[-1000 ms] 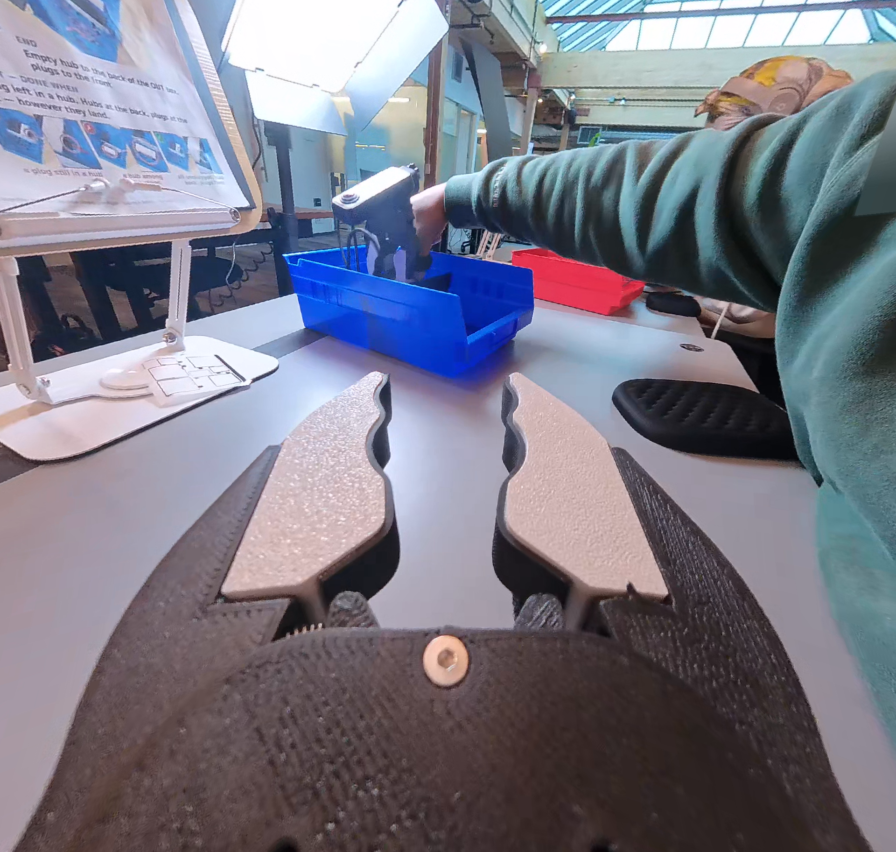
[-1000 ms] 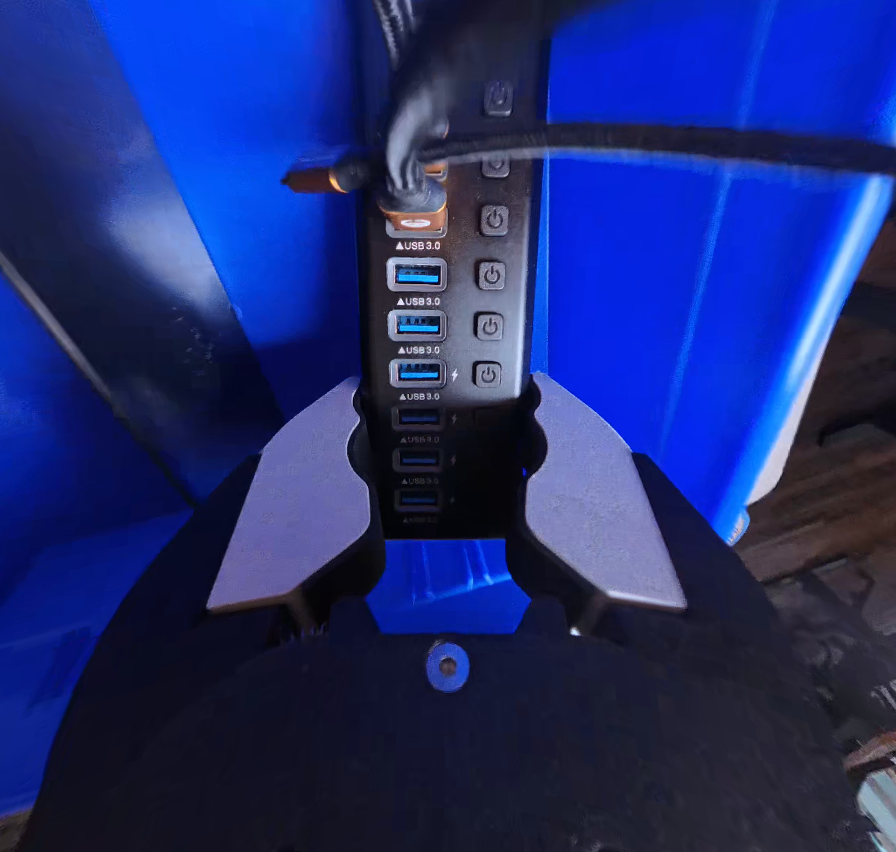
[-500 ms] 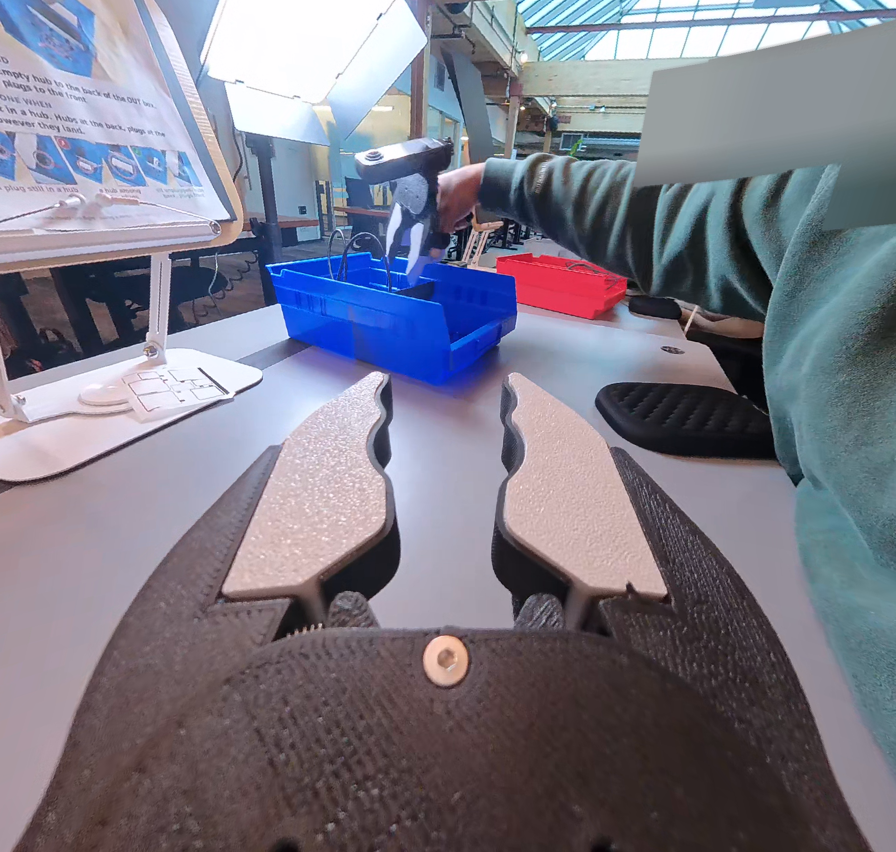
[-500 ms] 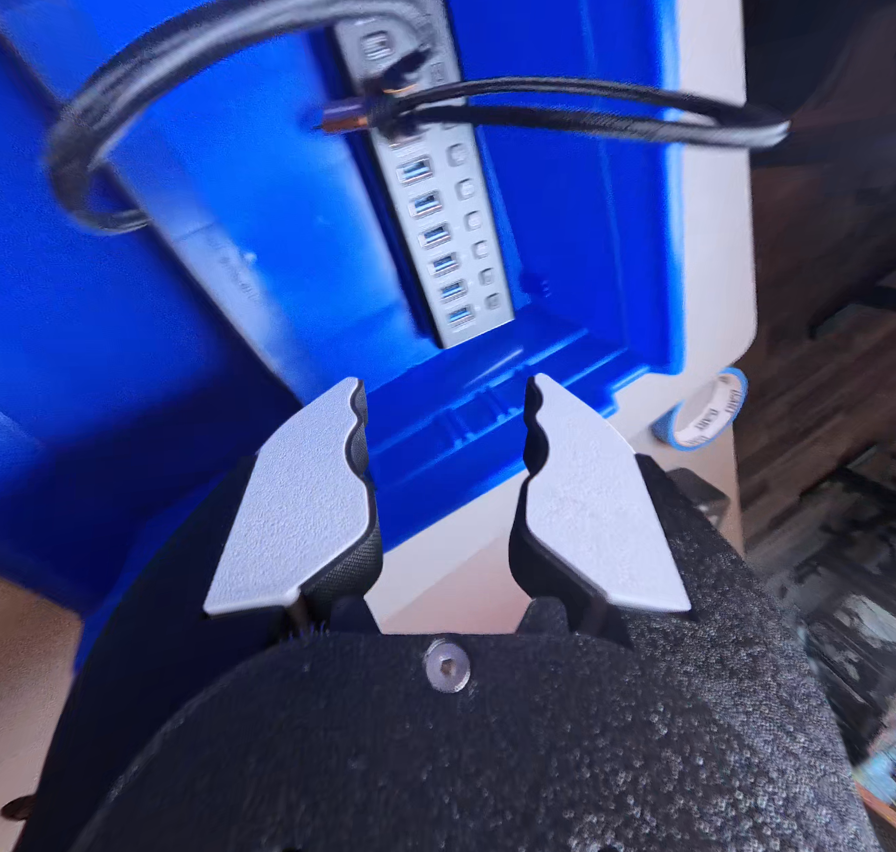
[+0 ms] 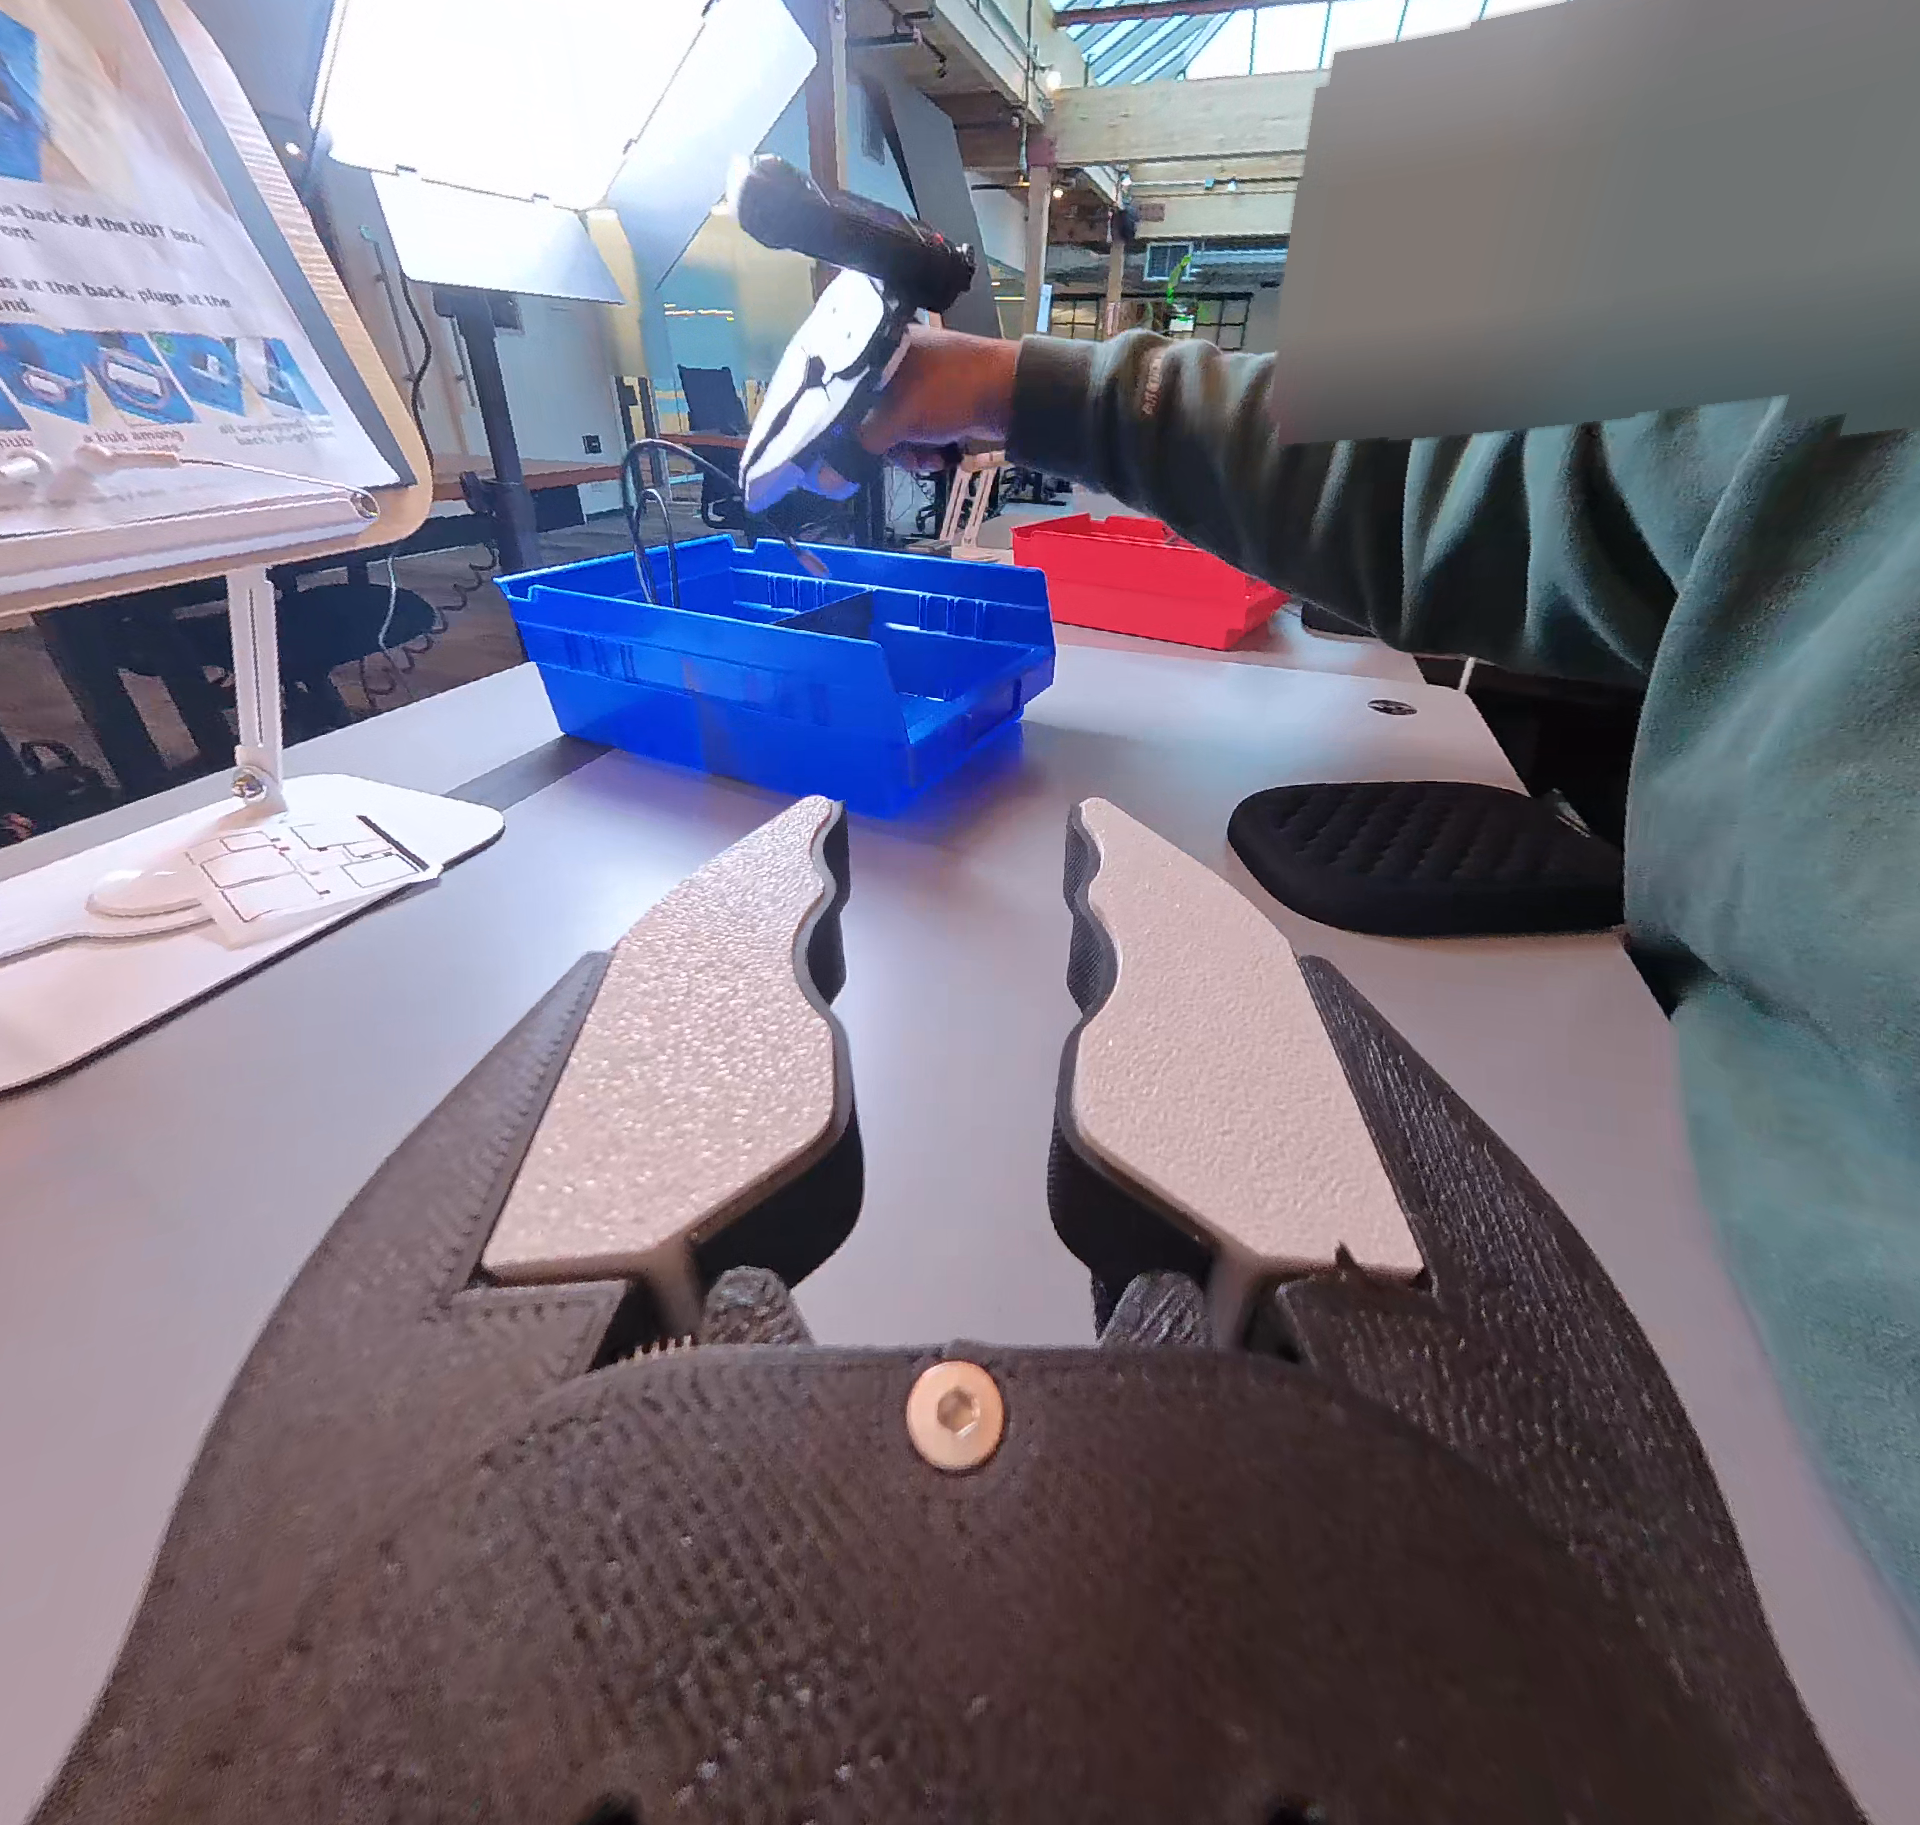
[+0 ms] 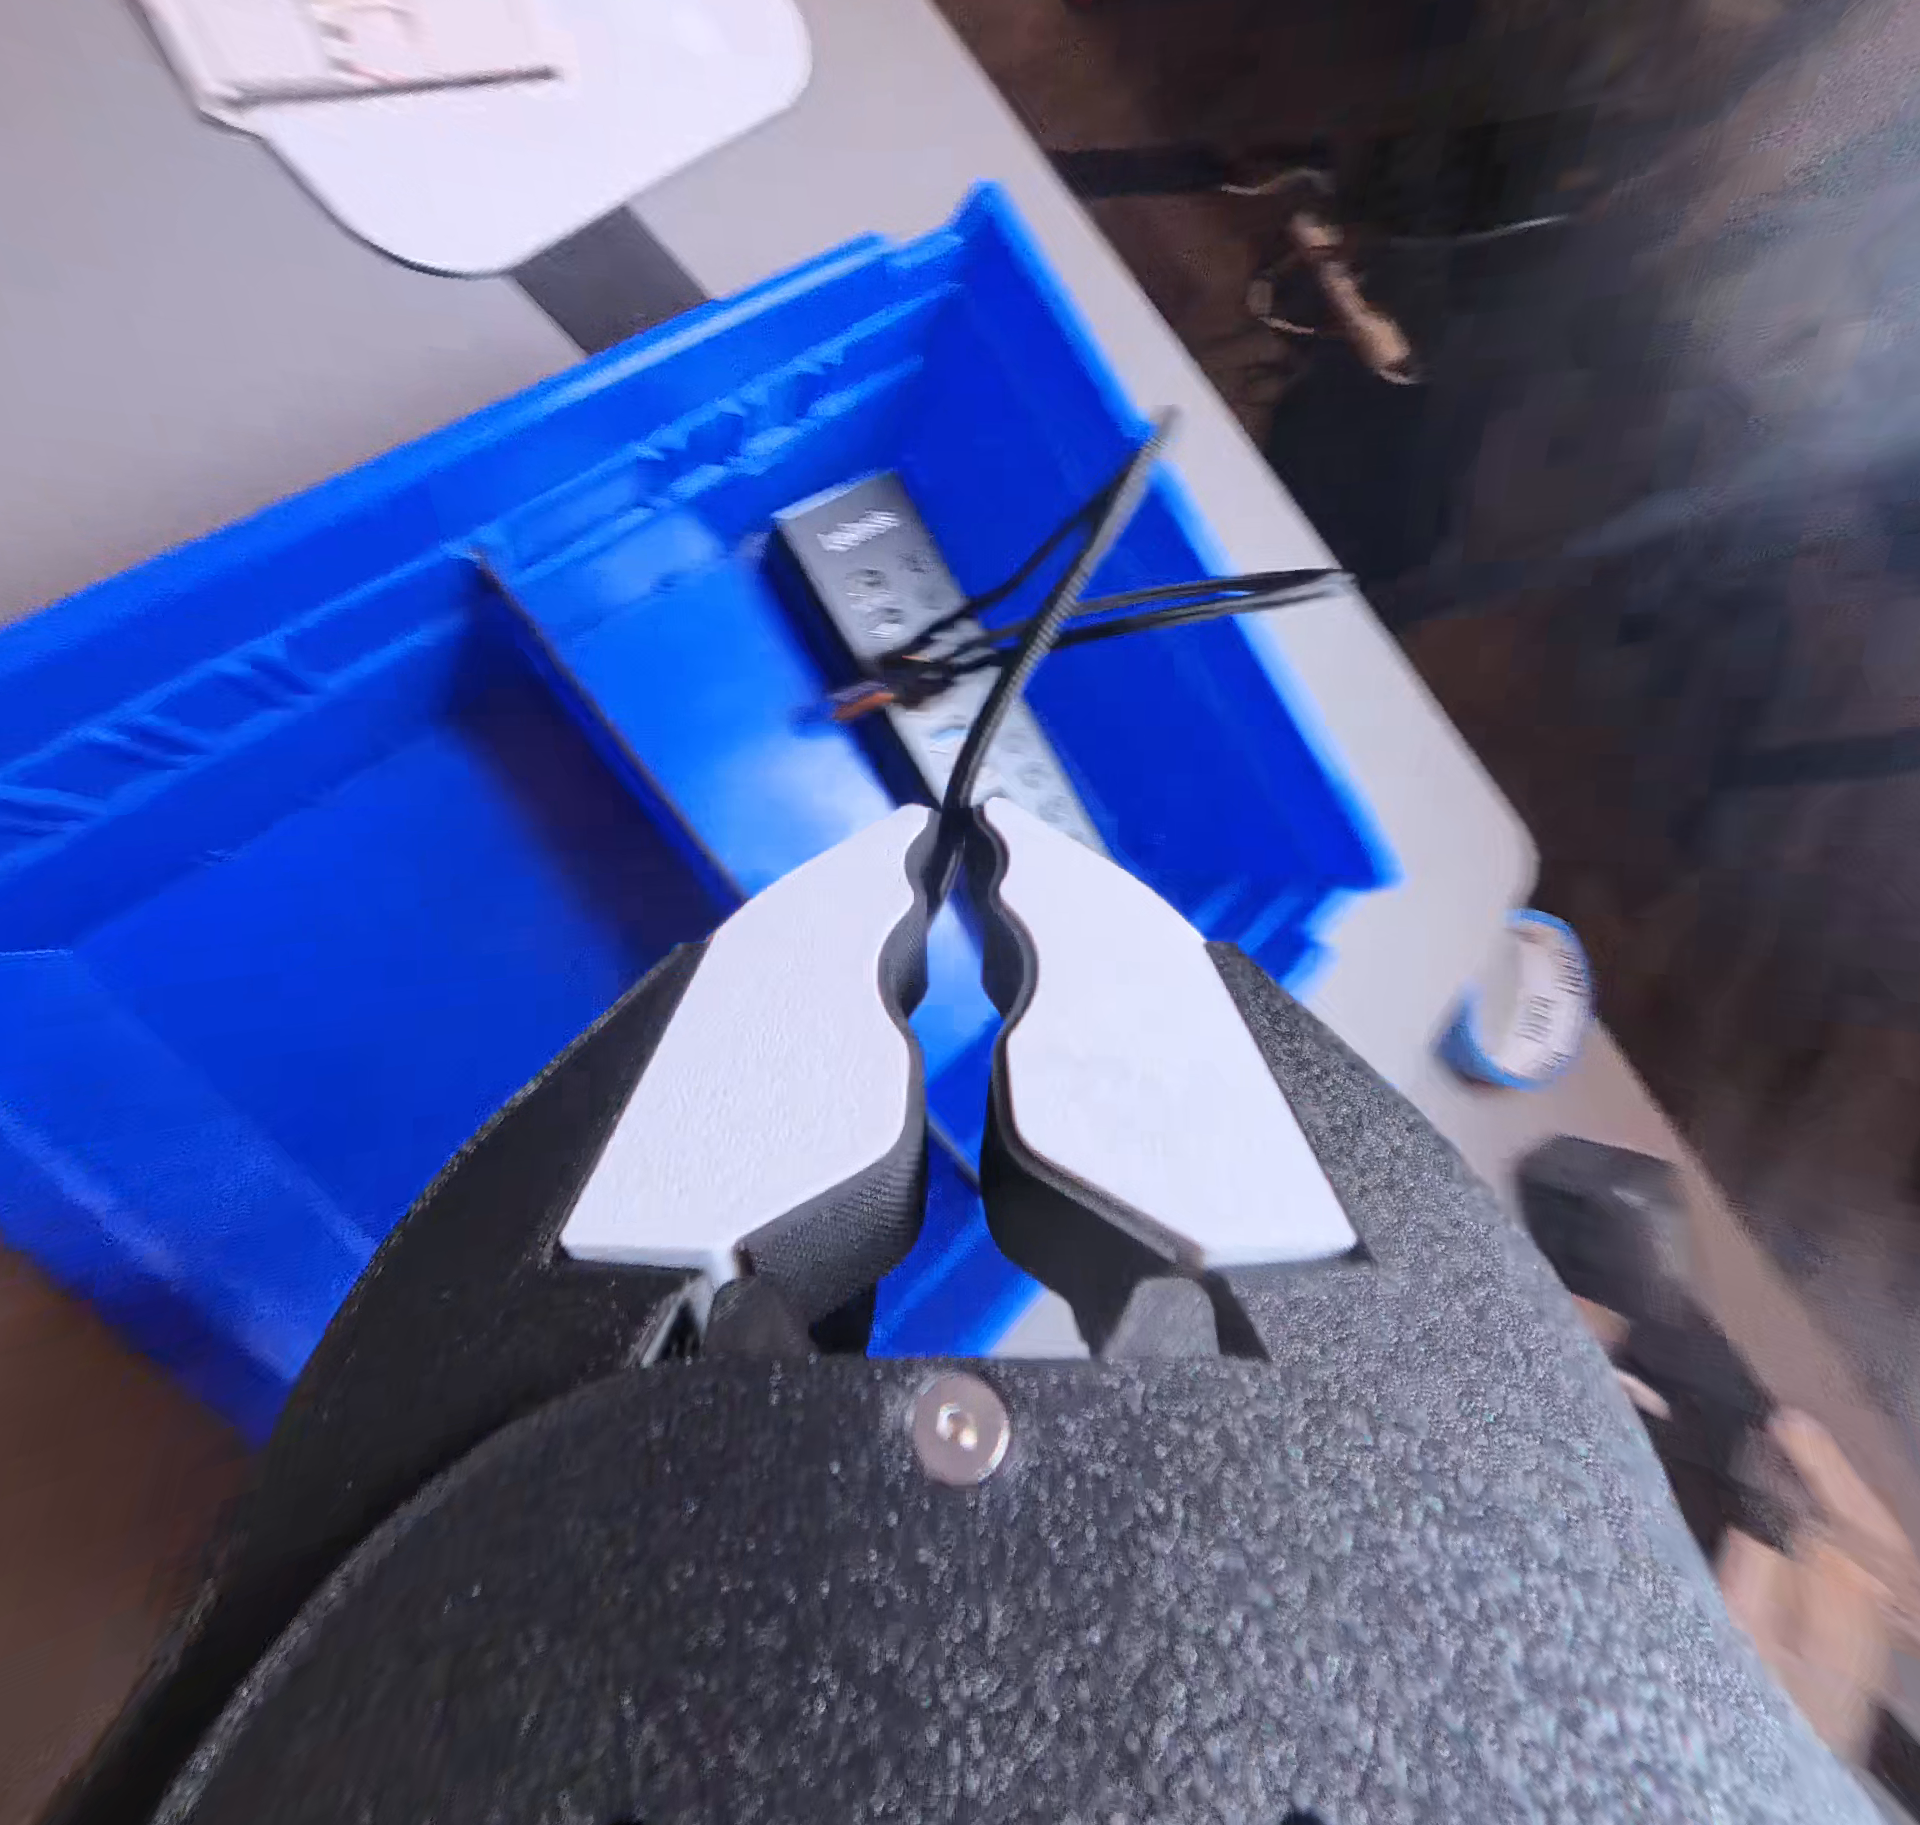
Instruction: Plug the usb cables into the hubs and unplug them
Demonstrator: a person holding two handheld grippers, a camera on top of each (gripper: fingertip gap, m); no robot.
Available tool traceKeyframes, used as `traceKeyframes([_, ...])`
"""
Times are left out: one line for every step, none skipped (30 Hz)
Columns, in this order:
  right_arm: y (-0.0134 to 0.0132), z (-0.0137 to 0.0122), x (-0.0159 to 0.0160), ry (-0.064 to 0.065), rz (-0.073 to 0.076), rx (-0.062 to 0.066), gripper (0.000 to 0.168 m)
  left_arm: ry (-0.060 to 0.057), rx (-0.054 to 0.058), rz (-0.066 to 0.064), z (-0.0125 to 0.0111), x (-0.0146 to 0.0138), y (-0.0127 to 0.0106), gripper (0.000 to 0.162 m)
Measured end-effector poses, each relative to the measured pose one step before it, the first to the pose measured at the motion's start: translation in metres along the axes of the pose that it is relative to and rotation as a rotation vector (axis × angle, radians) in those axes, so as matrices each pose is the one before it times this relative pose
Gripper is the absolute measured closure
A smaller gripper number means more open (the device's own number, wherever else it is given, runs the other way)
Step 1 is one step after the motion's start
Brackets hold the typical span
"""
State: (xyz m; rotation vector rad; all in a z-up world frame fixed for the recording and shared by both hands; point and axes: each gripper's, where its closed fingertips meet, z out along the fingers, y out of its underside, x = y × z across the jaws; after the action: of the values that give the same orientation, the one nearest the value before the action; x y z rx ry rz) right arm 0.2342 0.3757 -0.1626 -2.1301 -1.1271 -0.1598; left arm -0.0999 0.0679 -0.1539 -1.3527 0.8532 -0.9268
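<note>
Printed text and small captioned photos on the instruction sheet (image 5: 156,248) up on its stand, plus some white lettering on the hub (image 6: 862,554), too blurry to read.

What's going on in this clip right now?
A person works with two handheld grippers at a grey table. The right gripper is above the blue bin, its fingers pinched on a black cable that runs down toward the USB hub lying in the bin. Whether that cable's plug is seated is too blurred to tell. The left gripper is open and empty, low over the table.
</note>
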Motion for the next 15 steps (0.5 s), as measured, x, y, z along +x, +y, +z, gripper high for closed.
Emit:
traceKeyframes([-0.0013, -0.00107, 0.0146, 0.0669, -0.0414, -0.0005, 0.163, 0.0055, -0.0016, -0.009, 0.00101, 0.00022, 0.00093, 0.122])
traceKeyframes([-0.001, 0.00209, 0.01128, 0.0582, -0.0286, 0.0043, 0.163, 0.0055, -0.0037, -0.0096, 0.00098, 0.00041, 0.00169, 0.122])
traceKeyframes([0.00088, 0.00531, 0.0063, 0.042, -0.0156, -0.0004, 0.163, 0.0033, -0.007, -0.0049, 0.00082, 0.00056, 0.00225, 0.122])
traceKeyframes([0.00322, 0.00835, -0.00358, -0.0044, -0.0084, -0.0073, 0.163, 0.0015, -0.0075, 0.0019, 0.00065, 0.00098, 0.00186, 0.122])
traceKeyframes([0.00675, 0.01051, -0.01202, -0.048, 0.0028, -0.0247, 0.163, 0.0016, -0.0045, 0.0069, 0.00031, 0.00129, 0.00057, 0.122])
traceKeyframes([0.01061, 0.01145, -0.01501, -0.0642, 0.0121, -0.0501, 0.163, 0.0001, -0.0008, 0.0077, -0.00012, 0.00119, -0.00043, 0.122])
traceKeyframes([0.01019, 0.00991, -0.01061, -0.0376, 0.0076, -0.0514, 0.159, -0.0052, 0.0, 0.0054, -0.00051, -0.00006, -0.00098, 0.122])
traceKeyframes([0.00542, 0.00491, -0.00459, -0.0009, -0.0026, -0.0184, 0.143, -0.008, -0.0029, 0.0022, -0.00085, -0.00092, -0.00073, 0.122])
traceKeyframes([0.00071, -0.00124, -0.0013, 0.0089, 0.0062, 0.0174, 0.135, -0.007, -0.0039, -0.0032, -0.00111, -0.00147, -0.00042, 0.122])
traceKeyframes([-0.00207, -0.00617, 0.00003, 0.0025, 0.0334, 0.0362, 0.131, -0.0166, -0.0064, -0.0099, -0.00112, -0.00337, 0.00008, 0.122])
traceKeyframes([-0.00252, -0.00931, -0.00019, -0.006, 0.0474, 0.04, 0.127, -0.0131, -0.0047, -0.0099, -0.00142, -0.00336, -0.00018, 0.122])
traceKeyframes([-0.00291, -0.01134, -0.00078, -0.006, 0.0441, 0.0433, 0.123, -0.0118, -0.0017, -0.0096, -0.00181, -0.00351, -0.0011, 0.122])
traceKeyframes([-0.00395, -0.01265, -0.00189, -0.0026, 0.0377, 0.0532, 0.12, -0.0194, 0.0013, -0.0061, -0.0023, -0.00485, -0.00211, 0.122])
traceKeyframes([-0.00506, -0.01359, -0.00391, -0.0028, 0.0339, 0.0625, 0.119, -0.0245, 0.0043, 0.0011, -0.00299, -0.00572, -0.00321, 0.122])
traceKeyframes([-0.00577, -0.01379, -0.00744, -0.0101, 0.032, 0.0673, 0.119, -0.027, 0.006, 0.006, -0.00384, -0.00643, -0.00416, 0.122])
